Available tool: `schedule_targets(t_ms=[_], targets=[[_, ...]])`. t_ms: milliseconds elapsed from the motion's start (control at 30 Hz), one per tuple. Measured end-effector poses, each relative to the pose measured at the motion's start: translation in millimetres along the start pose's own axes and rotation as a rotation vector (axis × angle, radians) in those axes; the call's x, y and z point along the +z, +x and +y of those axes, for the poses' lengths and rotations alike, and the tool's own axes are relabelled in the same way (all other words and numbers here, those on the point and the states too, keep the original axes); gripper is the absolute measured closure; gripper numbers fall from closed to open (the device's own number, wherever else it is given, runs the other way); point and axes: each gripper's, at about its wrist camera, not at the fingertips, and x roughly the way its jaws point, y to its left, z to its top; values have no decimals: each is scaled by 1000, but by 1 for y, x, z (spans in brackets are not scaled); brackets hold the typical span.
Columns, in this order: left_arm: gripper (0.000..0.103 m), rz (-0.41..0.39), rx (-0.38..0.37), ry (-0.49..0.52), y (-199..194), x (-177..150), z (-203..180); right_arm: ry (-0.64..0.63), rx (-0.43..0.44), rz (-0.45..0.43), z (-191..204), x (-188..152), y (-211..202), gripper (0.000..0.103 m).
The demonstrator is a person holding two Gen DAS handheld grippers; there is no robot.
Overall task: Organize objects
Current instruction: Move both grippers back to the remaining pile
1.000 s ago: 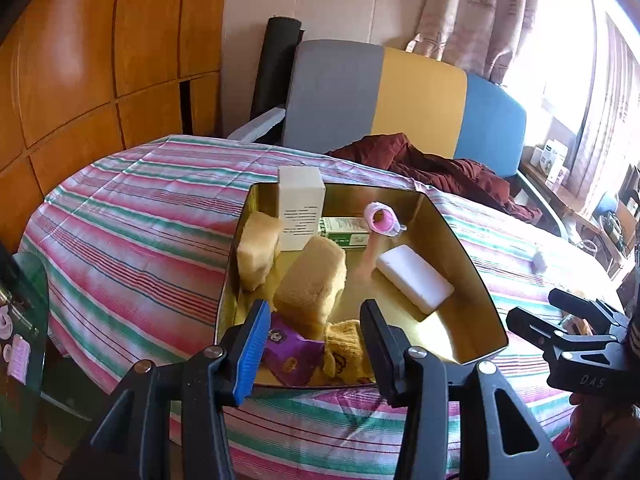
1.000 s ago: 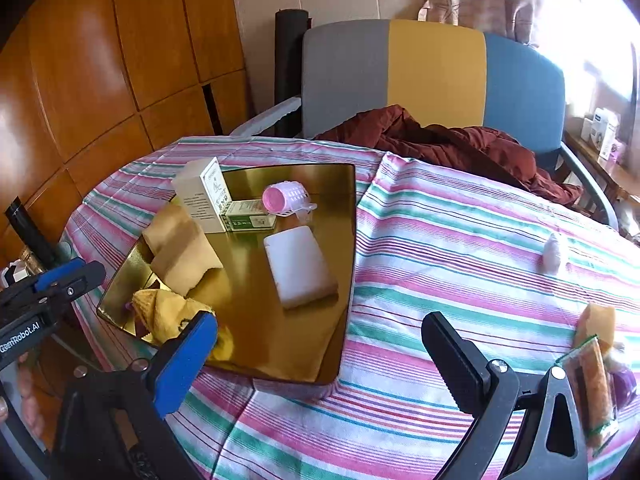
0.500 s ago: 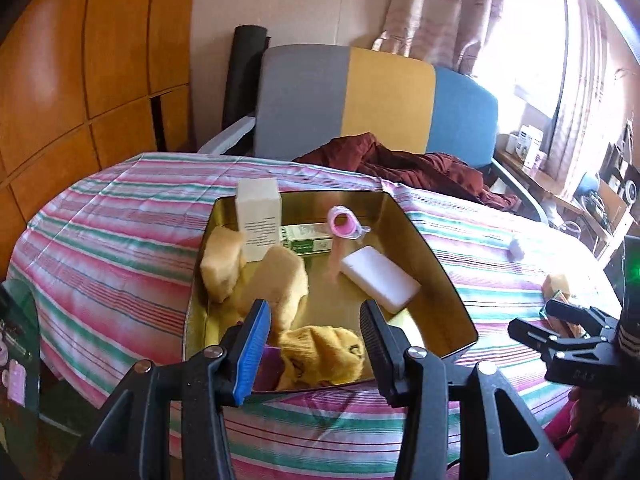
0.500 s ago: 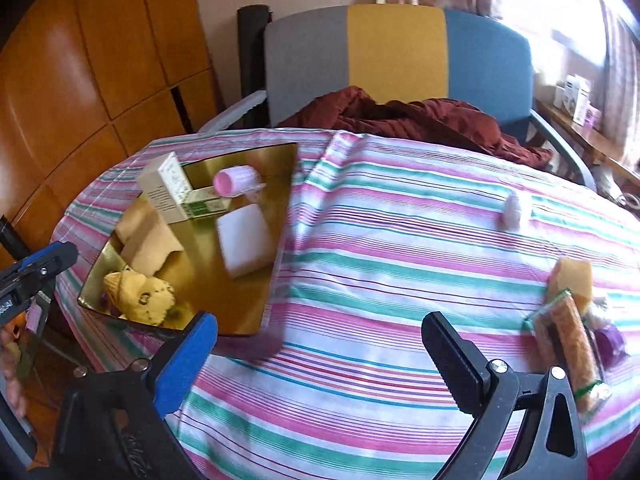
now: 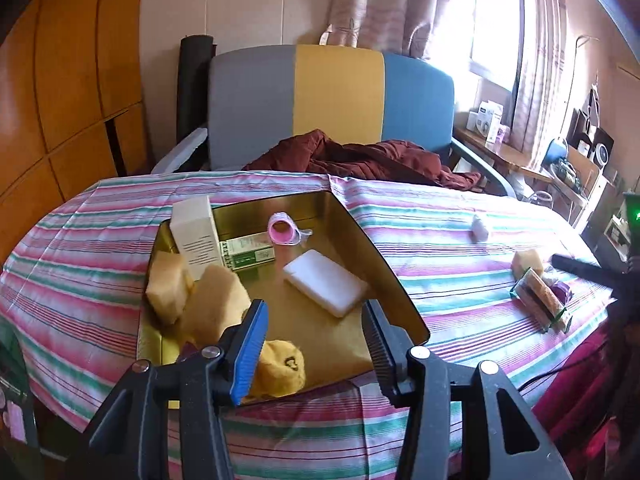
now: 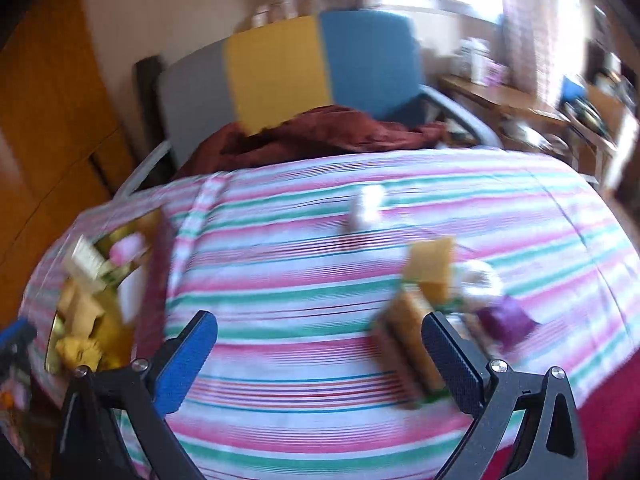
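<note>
Right wrist view, blurred: right hand-held gripper [image 6: 320,344] wide apart, apparently empty, above striped tablecloth [image 6: 304,280].

Home (curtains [image 5: 400,4], armchair [image 5: 332,108])

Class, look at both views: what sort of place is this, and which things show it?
Probably a lived-in home room: a table under a striped tablecloth, a tricolour armchair with a maroon garment, and curtains at a sunny window.

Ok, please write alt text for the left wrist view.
An open black two-finger left gripper hovers, empty, over a shiny gold metal tray holding yellow sponges, a white rectangular block and cartons, on a pink-and-green striped tablecloth.
</note>
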Motion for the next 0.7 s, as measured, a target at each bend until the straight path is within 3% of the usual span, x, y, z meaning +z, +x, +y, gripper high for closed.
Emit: schedule_targets(t_ms=[233,400,533,700], targets=[[54,25,-70,28,11,6,-19,236,-159,-64,-99,10,-33,0],[54,37,-167,89,18,17,-51,392,-195,-83,-151,5,-40,0],[54,103,-269,98,38,25,-81,440,-158,-39,-165,-6,-25,0],[54,247,-422,75,77,26,-123,460,-103,-68,-171,-9,-29,0]])
